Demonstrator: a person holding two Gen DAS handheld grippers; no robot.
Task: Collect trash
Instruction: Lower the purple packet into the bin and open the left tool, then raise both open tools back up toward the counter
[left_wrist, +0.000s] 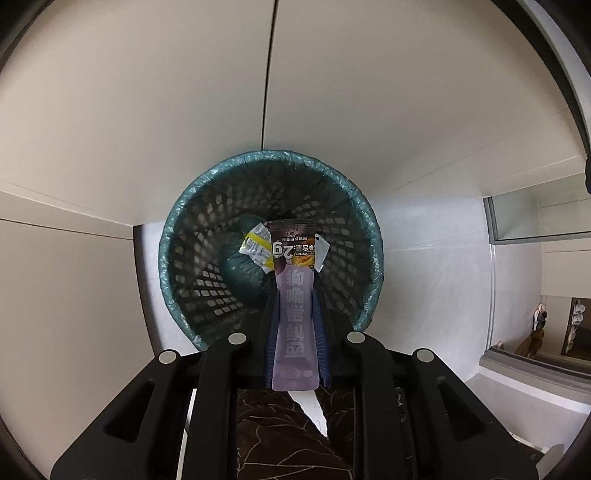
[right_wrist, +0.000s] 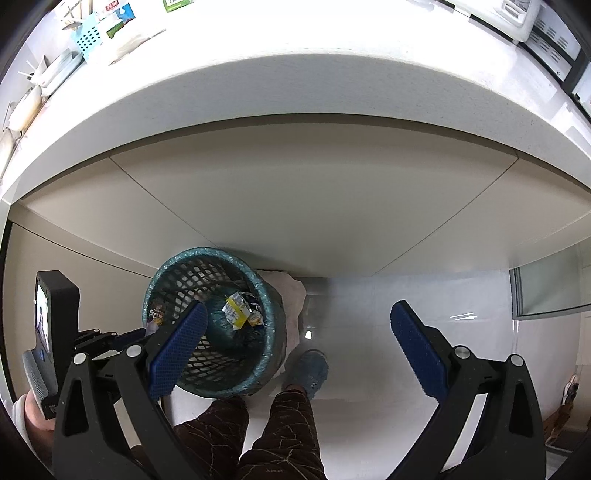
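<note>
Straight ahead of the left hand-held gripper (left_wrist: 295, 310), beyond its fingertips, stands a black mesh waste basket (left_wrist: 207, 258) lined with a teal plastic bag (left_wrist: 177, 221) folded over the rim. This hand-held gripper is closed down on a long lilac snack sachet (left_wrist: 295, 332), its blue pads pressed against both long edges; the sachet's dark printed end reaches past the fingertips and hangs over the basket's opening. Deeper in the basket, just left of the sachet's tip, lies a crumpled yellow-and-white wrapper (left_wrist: 256, 245), and a small white scrap (left_wrist: 320, 254) shows just right of the tip.

From the right wrist view, the right hand-held gripper (right_wrist: 299, 325) is spread wide and holds nothing. Its left blue pad overlaps the near rim of the waste basket (right_wrist: 184, 280), while its right one hangs over bare white floor (right_wrist: 369, 295), well apart from the basket. The yellow-and-white wrapper (right_wrist: 236, 310) rests at the bottom on the bunched teal liner. The sachet (right_wrist: 157, 314) shows at the basket's left rim, gripped by the left hand-held gripper (right_wrist: 144, 330), which comes in from the left.

Below the fingers are the person's legs in dark patterned trousers (right_wrist: 280, 424) and a blue slipper (right_wrist: 310, 369) beside the basket. Above, a white desk (right_wrist: 295, 81) edge curves across, with pale cabinet panels (right_wrist: 295, 192) beneath it.
</note>
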